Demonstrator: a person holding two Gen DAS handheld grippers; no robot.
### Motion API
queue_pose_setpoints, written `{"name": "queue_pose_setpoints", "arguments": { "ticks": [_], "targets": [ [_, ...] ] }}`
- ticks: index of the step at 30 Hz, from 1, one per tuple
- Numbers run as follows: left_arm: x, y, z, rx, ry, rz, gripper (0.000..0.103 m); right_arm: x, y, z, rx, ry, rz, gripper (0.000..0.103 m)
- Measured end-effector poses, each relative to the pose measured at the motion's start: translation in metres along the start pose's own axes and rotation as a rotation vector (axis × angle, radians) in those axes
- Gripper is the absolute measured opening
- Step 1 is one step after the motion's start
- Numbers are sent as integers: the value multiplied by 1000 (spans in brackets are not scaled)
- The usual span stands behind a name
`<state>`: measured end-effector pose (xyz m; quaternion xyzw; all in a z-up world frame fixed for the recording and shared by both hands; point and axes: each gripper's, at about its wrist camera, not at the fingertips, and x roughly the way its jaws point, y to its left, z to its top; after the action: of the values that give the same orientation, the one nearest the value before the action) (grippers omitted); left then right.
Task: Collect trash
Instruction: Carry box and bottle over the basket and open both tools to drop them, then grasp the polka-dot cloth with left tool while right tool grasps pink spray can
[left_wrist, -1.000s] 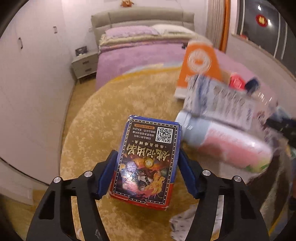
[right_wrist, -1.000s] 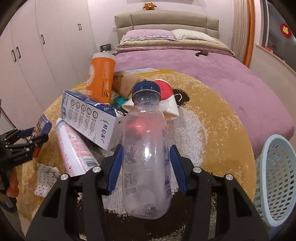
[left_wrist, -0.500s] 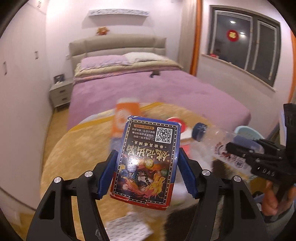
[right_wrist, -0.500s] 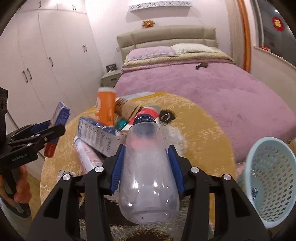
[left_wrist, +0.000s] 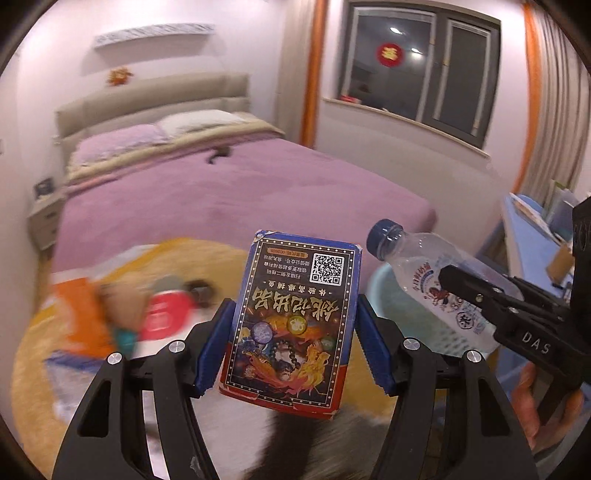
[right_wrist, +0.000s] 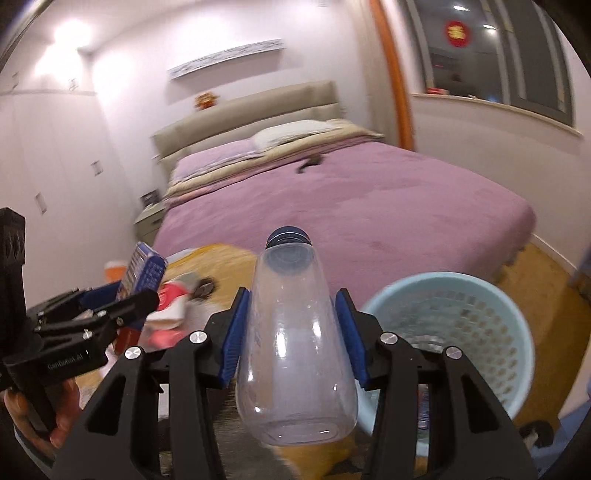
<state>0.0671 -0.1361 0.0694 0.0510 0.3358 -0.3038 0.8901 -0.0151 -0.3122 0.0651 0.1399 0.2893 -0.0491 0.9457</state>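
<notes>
My left gripper (left_wrist: 293, 308) is shut on a blue card box (left_wrist: 299, 325) with a QR code, held upright off the floor. My right gripper (right_wrist: 292, 295) is shut on a clear plastic bottle (right_wrist: 295, 332) with a blue cap, which points away from me. The left wrist view shows that bottle (left_wrist: 417, 266) at the right, over a pale blue mesh basket (left_wrist: 380, 275). In the right wrist view the basket (right_wrist: 443, 277) stands on the floor just right of the bottle. The left gripper (right_wrist: 122, 295) with the box (right_wrist: 146, 266) is at the left.
Blurred trash lies on a round yellow rug (left_wrist: 29, 354): an orange carton (left_wrist: 81, 314) and a red and white cup (left_wrist: 166, 314). A purple bed (right_wrist: 369, 199) fills the back. A nightstand (left_wrist: 44, 218) stands left of it, and a blue desk (left_wrist: 528, 236) at the right.
Both grippers have risen and swung right, away from the trash pile and toward the basket. Each keeps its hold, the left on the box and the right on the bottle.
</notes>
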Motion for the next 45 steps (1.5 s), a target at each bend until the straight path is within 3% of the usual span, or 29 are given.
{"name": "queue_pose_setpoints", "arguments": {
  "ticks": [6,16,19,21,24,26,31,38,45],
  "targets": [
    [64,-58,12,58,88,-88,62,6,-72,0,131,10,-115,44],
    [141,-127,-7,140,226,-121,63,44,-157,-31,310,128,-221,44],
    [150,-135,-10,141,237,-113,65,57,-168,-41,329,183,-248,45],
    [149,-135,-12,142,234,-99,78,65,-171,-45,336,210,-249,46],
    [139,-130,-15,129,216,-104,81,63,-174,-48,343,207,-247,54],
    [129,-122,-16,112,203,-112,81,58,-175,-45,346,191,-243,55],
    [93,-100,-18,67,133,-109,81,42,-158,-35,318,151,-204,55],
    [29,-60,-23,-18,40,-75,81,12,-95,-14,197,57,-97,55],
    [-50,10,-50,-117,-36,96,81,2,4,-7,25,3,92,55]
  ]
}}
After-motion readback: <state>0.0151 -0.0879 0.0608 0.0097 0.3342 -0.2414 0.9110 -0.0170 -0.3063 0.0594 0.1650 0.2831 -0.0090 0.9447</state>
